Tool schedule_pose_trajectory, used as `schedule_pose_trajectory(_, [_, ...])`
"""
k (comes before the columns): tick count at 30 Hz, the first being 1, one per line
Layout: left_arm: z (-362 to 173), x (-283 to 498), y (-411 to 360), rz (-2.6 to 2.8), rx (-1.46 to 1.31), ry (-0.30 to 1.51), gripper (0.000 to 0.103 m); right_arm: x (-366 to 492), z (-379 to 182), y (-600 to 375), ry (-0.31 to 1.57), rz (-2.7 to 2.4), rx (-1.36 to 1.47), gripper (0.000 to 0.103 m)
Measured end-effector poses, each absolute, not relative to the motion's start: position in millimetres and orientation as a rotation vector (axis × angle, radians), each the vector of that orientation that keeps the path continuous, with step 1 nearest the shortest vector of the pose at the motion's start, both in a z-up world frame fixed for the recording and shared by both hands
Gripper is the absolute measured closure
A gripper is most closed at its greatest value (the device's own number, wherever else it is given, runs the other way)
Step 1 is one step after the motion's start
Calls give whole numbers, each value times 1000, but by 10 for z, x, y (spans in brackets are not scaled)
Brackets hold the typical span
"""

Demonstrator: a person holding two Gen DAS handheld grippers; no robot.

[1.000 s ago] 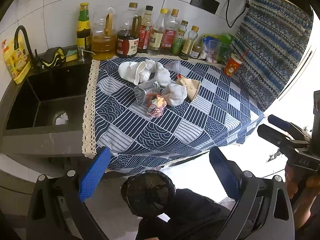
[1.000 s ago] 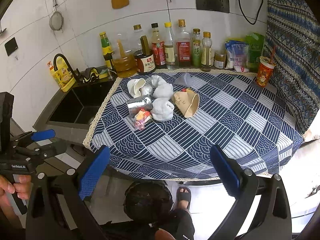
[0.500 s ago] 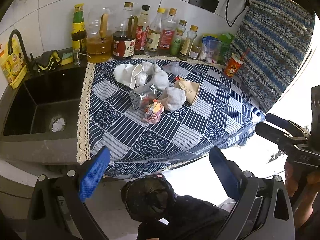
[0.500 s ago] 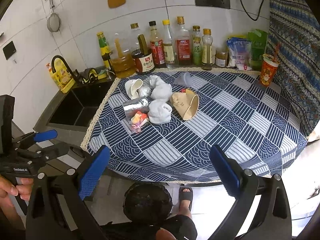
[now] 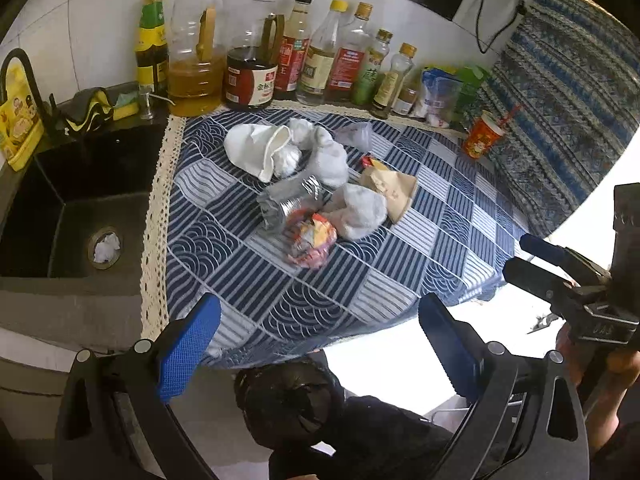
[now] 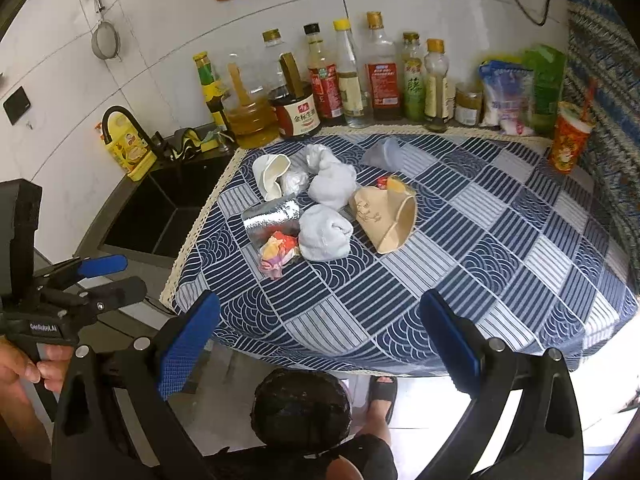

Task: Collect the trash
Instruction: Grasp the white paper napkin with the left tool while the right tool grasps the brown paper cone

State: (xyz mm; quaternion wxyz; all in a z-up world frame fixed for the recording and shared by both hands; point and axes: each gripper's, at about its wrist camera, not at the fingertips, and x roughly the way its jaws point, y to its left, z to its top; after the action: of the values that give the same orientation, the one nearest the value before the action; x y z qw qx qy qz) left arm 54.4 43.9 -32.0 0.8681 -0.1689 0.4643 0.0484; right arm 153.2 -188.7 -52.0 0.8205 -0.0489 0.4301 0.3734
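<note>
The trash pile (image 6: 316, 208) sits mid-frame on the patterned cloth (image 6: 460, 280), pieces touching, so either the left gripper (image 5: 316, 344) or right gripper (image 6: 316, 340), both spread wide and empty at frame bottom, could scatter neighbouring scraps or snag cloth.

Daylight from the right, floor (image 5: 384, 344) beyond the right jaw blown out white, sink (image 5: 72, 200) left of the left jaw in deep shadow, cloth (image 6: 460, 248) ahead evenly lit and sharp — strong fisheye bending, black vignette at corners, bottles (image 6: 380, 72) slightly soft.
</note>
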Motion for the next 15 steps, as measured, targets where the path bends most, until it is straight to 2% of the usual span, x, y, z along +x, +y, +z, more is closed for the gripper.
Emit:
schedule_pose_trajectory(8, [-400,945,611,135,-340,996,7,1997,-643,-1794,903,775,-94,4])
schedule_pose_trajectory(15, [-503,1365,823,176,-342,1023,8,2492,-935,-1684,1040,782,-68,4])
